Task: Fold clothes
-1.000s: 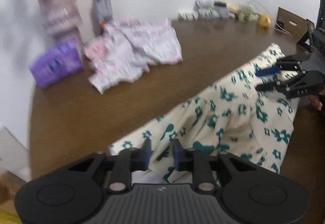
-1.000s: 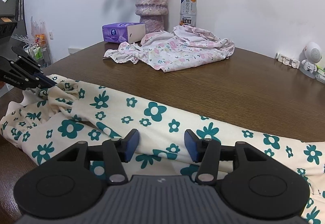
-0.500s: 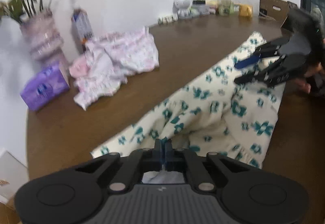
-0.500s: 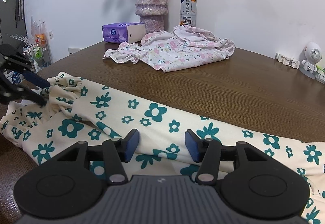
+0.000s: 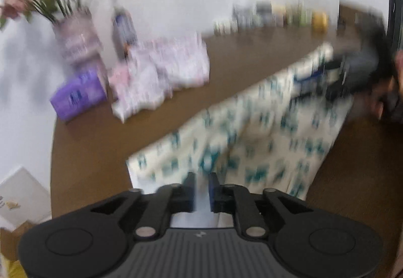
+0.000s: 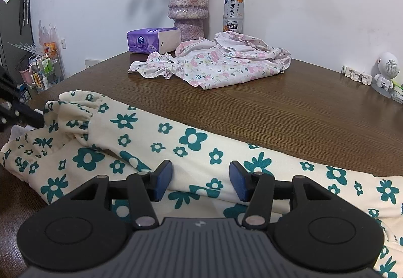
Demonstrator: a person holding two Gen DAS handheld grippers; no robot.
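A cream garment with teal flowers [image 6: 161, 136] lies stretched across the brown table [image 6: 277, 101]; it also shows blurred in the left wrist view [image 5: 252, 136]. My left gripper [image 5: 201, 188] sits at the garment's gathered end, its jaws a small gap apart with pale cloth showing between them; the view is motion-blurred. Its fingers show at the left edge of the right wrist view [image 6: 27, 115]. My right gripper [image 6: 199, 181] is open and empty, hovering just above the garment's middle. It appears blurred in the left wrist view [image 5: 335, 76].
A pink floral garment [image 6: 221, 61] lies crumpled at the back of the table. Behind it stand a purple tissue box [image 6: 153, 39], a vase with flowers [image 6: 187, 4] and a drink bottle [image 6: 233, 10]. A small white robot figure [image 6: 386, 71] stands at the far right.
My left gripper shut on the garment's end, then its jaws parted slightly, and it has pulled back and swung. The garment's gathered end shifted a little. My right gripper has not moved.
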